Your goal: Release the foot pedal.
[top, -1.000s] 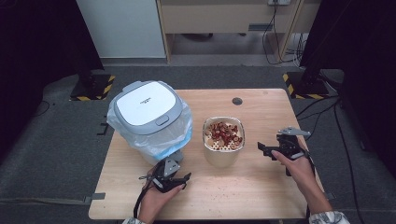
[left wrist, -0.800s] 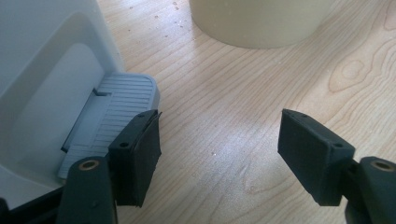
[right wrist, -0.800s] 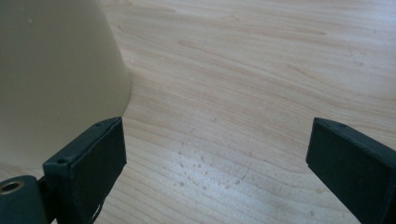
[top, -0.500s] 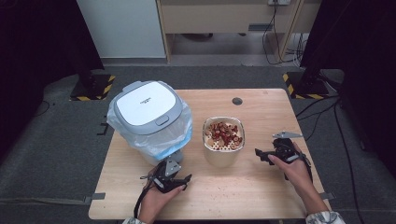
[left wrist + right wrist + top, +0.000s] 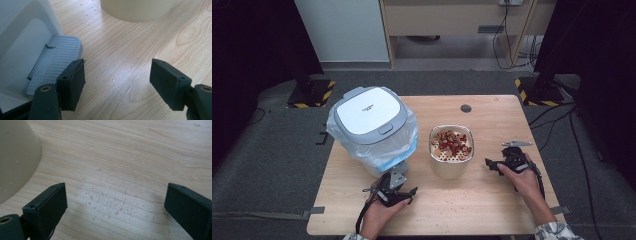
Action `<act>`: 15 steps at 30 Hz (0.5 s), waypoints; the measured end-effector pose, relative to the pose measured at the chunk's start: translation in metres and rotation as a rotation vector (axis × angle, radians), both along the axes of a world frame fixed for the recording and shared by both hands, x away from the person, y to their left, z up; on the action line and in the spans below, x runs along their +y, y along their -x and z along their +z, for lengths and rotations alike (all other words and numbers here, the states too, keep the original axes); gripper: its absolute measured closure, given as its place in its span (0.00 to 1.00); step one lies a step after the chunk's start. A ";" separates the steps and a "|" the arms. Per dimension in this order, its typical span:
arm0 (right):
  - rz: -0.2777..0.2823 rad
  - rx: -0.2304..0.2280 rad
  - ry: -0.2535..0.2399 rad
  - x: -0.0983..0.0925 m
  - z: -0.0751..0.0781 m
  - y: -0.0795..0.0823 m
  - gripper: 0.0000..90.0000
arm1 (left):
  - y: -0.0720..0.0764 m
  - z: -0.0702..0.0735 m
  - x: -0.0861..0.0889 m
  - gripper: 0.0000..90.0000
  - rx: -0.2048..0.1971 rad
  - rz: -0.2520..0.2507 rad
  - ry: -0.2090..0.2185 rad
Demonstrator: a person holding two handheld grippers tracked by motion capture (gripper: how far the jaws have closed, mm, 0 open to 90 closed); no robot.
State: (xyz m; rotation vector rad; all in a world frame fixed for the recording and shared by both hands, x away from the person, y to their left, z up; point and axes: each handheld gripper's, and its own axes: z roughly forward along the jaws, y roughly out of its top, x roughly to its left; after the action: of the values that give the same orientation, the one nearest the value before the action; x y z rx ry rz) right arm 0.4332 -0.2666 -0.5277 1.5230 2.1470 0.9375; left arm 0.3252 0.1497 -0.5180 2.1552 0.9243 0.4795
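High view, counter [image 5: 492, 107] stock as it lies.

Item 1: cream tub [image 5: 451, 157], centre of the counter, upright, open top filled with red and pale scraps. It stands between the two tools, within reach of either.

Item 2: white pedal bin [image 5: 373, 129], at 10 o'clock from the tub, lid shut, clear liner bagged over its rim; likely the place the scraps are meant for. Left gripper view shows its ribbed grey pedal [image 5: 56, 58] facing the person's side, free to be pressed.

Item 3: left tool [image 5: 393, 191], at 7 o'clock from the tub, low over the counter just before the bin's foot. Jaws wide, nothing between them, left pad just beside the pedal, apparently lined up for it.

Item 4: right tool [image 5: 500, 164], at 3 o'clock from the tub, near it but apart. Right gripper view: jaws wide, bare crumb-flecked wood between, tub wall [image 5: 15, 157] at the left edge. Judged: poised to take the tub by its side.
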 end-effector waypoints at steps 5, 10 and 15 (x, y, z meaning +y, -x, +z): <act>-0.025 0.009 0.022 0.001 -0.005 -0.002 0.05 | 0.000 0.000 0.000 0.30 0.000 -0.004 -0.002; -0.039 -0.059 0.081 0.006 -0.012 0.001 0.02 | 0.000 0.000 0.000 0.30 0.000 -0.002 0.001; -0.073 -0.058 0.083 0.010 -0.012 0.004 0.02 | 0.000 0.000 0.000 0.30 0.003 0.000 0.002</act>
State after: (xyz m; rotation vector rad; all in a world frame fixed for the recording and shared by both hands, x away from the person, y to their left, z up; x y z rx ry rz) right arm 0.4289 -0.2562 -0.5399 1.5052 2.0488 0.8475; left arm 0.3254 0.1497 -0.5181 2.1548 0.9260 0.4758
